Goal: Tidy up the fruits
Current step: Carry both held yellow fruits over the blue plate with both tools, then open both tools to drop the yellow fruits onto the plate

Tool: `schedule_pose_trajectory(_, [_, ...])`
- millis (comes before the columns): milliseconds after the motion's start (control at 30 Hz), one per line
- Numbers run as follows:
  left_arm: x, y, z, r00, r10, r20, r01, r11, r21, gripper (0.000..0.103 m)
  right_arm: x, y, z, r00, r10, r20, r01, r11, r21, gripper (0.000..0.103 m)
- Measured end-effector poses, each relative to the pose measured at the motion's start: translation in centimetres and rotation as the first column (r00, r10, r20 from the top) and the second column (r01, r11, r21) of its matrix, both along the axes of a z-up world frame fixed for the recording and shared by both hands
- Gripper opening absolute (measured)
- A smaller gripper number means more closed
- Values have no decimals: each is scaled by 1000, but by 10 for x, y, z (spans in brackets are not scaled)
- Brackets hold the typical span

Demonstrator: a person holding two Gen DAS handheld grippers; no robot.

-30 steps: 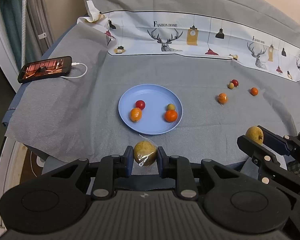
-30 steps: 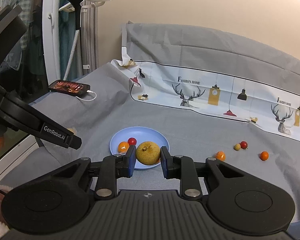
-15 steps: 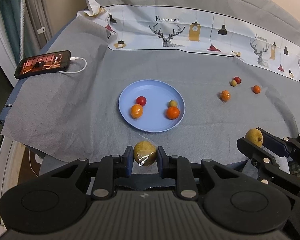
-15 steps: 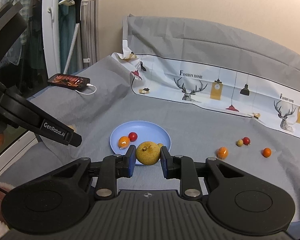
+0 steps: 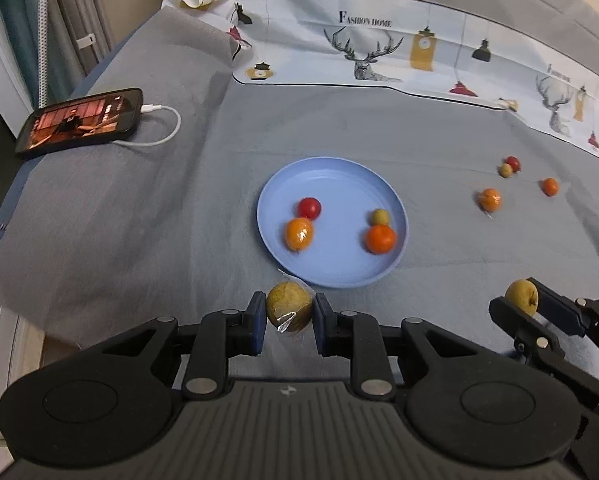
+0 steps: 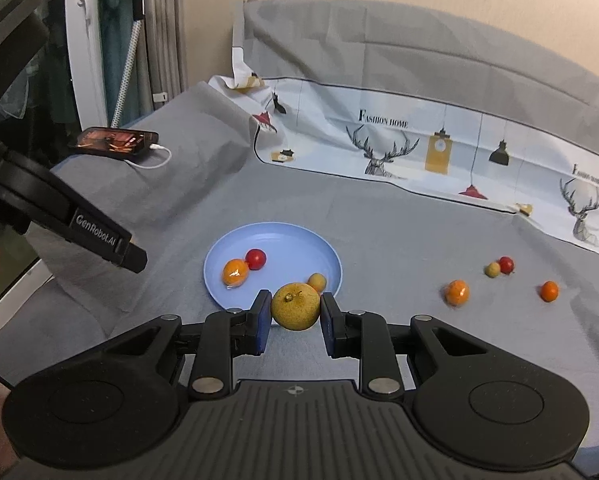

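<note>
Both grippers come closer to the blue plate (image 5: 395, 208). The left gripper (image 5: 289, 322) fingers are closed on a wrapped pear (image 5: 289, 311) at the plate's 6 o'clock; the right gripper (image 6: 295, 322) fingers grip a bare pear (image 6: 295, 306), so placing seems near.

both wrist views look forward and down from close above, sharing the blue plate (image 5: 395, 200) (image 6: 333, 256).

"Fashion home" is printed in dark capitals on the white printed cloth (image 5: 399, 52) along the far edge of the tabletop (image 5: 339, 128), above a deer head; the same words stand again, smaller, near the far right corner. In the right wrist view, "GenRobot.AI" reads in white letters on the black body of the left gripper (image 6: 99, 236). The phone (image 5: 81, 122) screen is unreadable.
</note>
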State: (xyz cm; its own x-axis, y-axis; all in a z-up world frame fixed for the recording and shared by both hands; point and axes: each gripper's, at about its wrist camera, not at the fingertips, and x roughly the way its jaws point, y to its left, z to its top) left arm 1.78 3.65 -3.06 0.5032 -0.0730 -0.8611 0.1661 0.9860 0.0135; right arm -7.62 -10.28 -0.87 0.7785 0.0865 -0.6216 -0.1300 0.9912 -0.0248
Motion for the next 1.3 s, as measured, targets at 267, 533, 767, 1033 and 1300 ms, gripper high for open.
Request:
schedule_pose_trajectory(267, [69,-20,-25,999,1,-33,0,1000,28,26,64,-7,-27,999,-2,-51,3,1000,19,27])
schedule_pose_trajectory(533, [129,-36,-58,998,6,-69,-2,999,51,26,125,-18,-60,995,1,-100,1,1000,29,27])
schedule_pose_trajectory(767, [164,-46,-88,996,4,-93,2,998,60,26,162,-15,-91,991,50,-127,-50,999,4,27])
schedule_pose_trajectory(1033, [183,-50,-106,995,-19,-98,25,998,61,30,189,-6,-109,985,89,-148,-93,995,-21,27])
schedule_pose_trajectory(1300, [160,-46,-78,999,-28,-20,29,997,73,103,187,-1,-98,981,127,-148,-136,989,-51,81])
